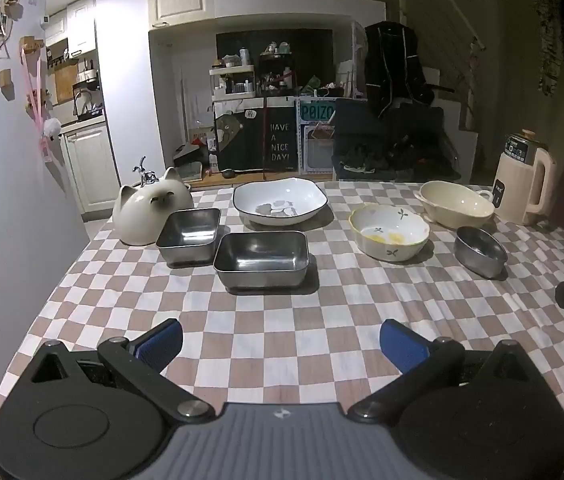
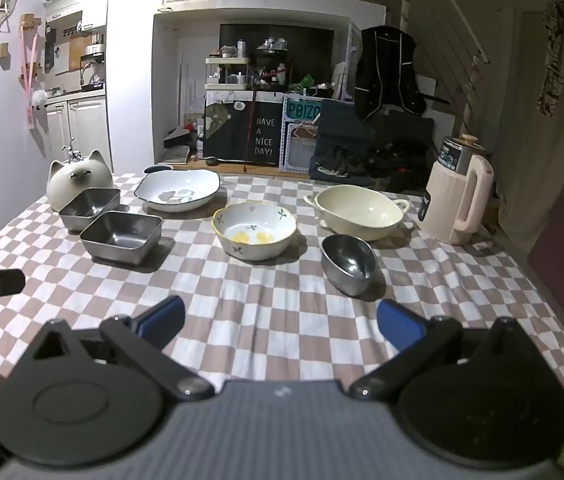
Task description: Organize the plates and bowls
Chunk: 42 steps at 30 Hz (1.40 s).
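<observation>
On the checkered tablecloth stand two square steel containers, a white dish with a dark rim, a flower-shaped bowl with yellow spots, a cream two-handled bowl and a small oval steel bowl. The right wrist view shows the same flower-shaped bowl, oval steel bowl, cream bowl and nearer steel container. My left gripper hovers open over the near cloth, empty. My right gripper is open too, just short of the oval steel bowl.
A cat-shaped ceramic jar stands at the table's far left and a cream kettle at the far right. A wall runs along the left side. Shelves, cabinets and a hanging dark coat lie beyond the far edge.
</observation>
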Each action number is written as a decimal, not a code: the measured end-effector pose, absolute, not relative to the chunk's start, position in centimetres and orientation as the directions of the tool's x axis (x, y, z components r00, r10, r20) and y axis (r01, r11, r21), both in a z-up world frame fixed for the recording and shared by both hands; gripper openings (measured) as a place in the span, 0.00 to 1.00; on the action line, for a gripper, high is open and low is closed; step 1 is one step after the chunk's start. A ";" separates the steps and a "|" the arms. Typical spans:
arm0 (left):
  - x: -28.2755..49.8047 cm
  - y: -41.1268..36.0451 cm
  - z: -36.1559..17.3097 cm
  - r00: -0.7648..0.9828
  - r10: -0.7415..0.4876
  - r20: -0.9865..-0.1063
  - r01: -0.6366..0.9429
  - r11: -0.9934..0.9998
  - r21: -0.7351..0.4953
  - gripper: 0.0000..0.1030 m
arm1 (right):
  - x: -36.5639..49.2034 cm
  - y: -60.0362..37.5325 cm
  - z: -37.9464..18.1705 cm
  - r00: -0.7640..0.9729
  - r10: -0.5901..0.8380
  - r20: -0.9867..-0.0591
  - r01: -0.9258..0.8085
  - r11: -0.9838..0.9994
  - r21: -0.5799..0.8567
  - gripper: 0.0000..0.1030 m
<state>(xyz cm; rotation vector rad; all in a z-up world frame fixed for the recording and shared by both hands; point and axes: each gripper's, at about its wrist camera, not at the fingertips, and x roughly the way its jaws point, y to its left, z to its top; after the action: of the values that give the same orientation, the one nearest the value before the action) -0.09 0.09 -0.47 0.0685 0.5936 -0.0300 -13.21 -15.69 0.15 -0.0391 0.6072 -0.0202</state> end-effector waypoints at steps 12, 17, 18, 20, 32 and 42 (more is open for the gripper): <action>0.0 0.1 -0.8 0.825 -0.010 -0.564 0.047 0.998 0.051 1.00 | -13.1 -15.6 0.0 0.820 -0.034 -0.572 0.010 0.999 -0.045 1.00; -0.1 0.1 -0.8 0.824 -0.012 -0.566 0.048 0.998 0.049 1.00 | -13.0 -15.5 0.0 0.819 -0.036 -0.573 0.012 0.999 -0.046 1.00; -0.2 0.1 -0.9 0.825 -0.012 -0.566 0.048 0.998 0.048 1.00 | -13.0 -15.5 0.0 0.819 -0.037 -0.573 0.012 0.999 -0.047 1.00; -0.2 0.1 -0.9 0.824 -0.012 -0.566 0.047 0.998 0.048 1.00 | -13.1 -15.7 0.0 0.819 -0.038 -0.573 0.013 0.999 -0.047 1.00; -0.1 0.1 -0.8 0.823 -0.014 -0.568 0.047 0.998 0.044 1.00 | -13.3 -15.7 0.0 0.818 -0.038 -0.575 0.012 0.999 -0.049 1.00; -0.1 0.1 -0.7 0.822 -0.015 -0.570 0.047 0.998 0.041 1.00 | -13.3 -15.7 0.0 0.817 -0.038 -0.576 0.012 0.999 -0.049 1.00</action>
<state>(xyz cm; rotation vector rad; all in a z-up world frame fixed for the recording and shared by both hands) -0.09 0.14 -0.75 0.0543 0.6055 -0.0326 -13.26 -15.70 -0.03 -0.0440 0.6146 -0.0266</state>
